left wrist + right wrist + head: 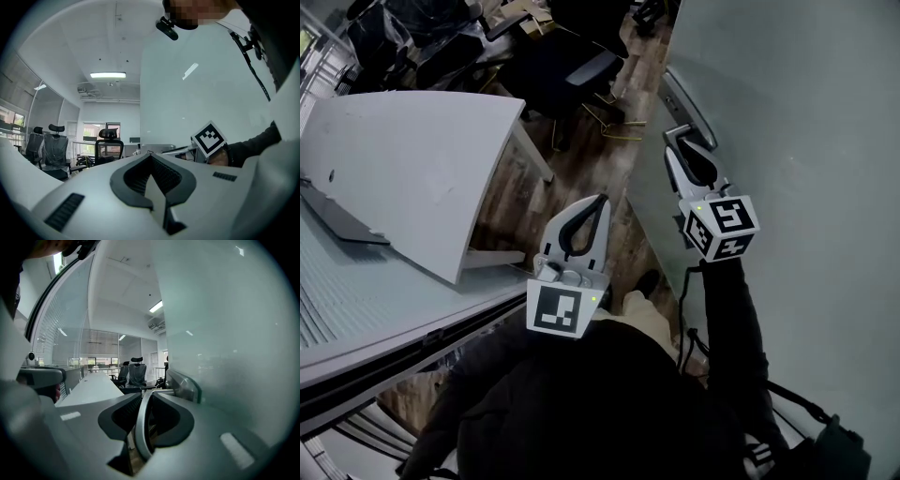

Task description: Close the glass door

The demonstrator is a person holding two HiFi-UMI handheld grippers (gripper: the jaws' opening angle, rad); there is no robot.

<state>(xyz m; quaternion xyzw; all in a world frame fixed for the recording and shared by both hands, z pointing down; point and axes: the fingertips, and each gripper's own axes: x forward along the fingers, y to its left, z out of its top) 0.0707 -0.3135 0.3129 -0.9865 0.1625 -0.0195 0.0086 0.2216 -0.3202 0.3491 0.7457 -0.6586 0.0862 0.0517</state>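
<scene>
One frosted glass door point(806, 141) stands at the person's right, its metal handle point(689, 108) caught between the jaws of the right claw point(677, 134), which is clenched on it; the left claw point(601, 200) hangs apart from the door, jaws pressed together on nothing, over the wood floor point(581, 159) beside a white bench point(403, 169)
</scene>
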